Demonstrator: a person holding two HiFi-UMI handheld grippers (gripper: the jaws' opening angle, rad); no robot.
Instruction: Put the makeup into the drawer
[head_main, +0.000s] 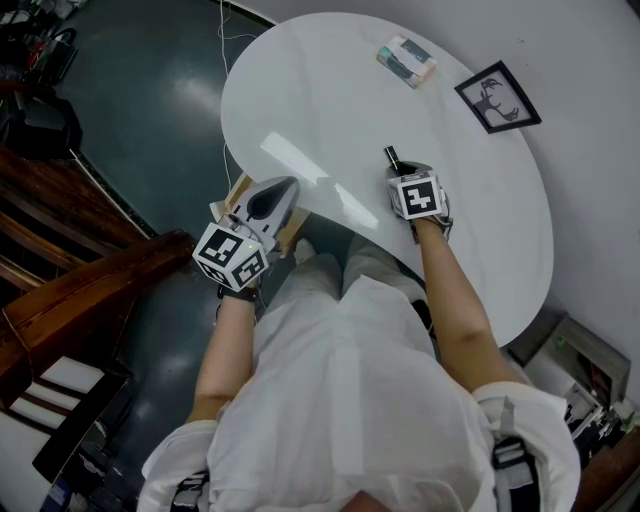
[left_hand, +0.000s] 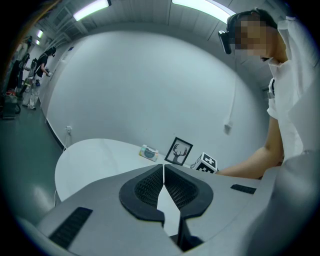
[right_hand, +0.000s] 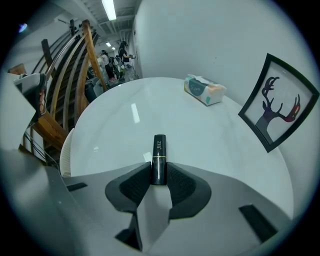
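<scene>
A black lipstick tube (right_hand: 159, 155) with a thin gold band lies on the white oval table (head_main: 330, 90), near its front edge. My right gripper (right_hand: 159, 175) points steeply down and is shut on the tube's near end, with a pad pressed against each side. From the head view, the tube (head_main: 392, 158) sticks out beyond the right gripper (head_main: 400, 172). My left gripper (head_main: 283, 188) rests at the table's near left edge over a tan wooden piece (head_main: 240, 190), seemingly the drawer, mostly hidden beneath it. The left gripper (left_hand: 163, 167) is shut with nothing between its pads.
A tissue pack (head_main: 406, 61) lies at the far side of the table. A framed deer picture (head_main: 497, 97) leans against the wall at the right. Dark floor and wooden furniture (head_main: 70, 290) lie to the left of the table.
</scene>
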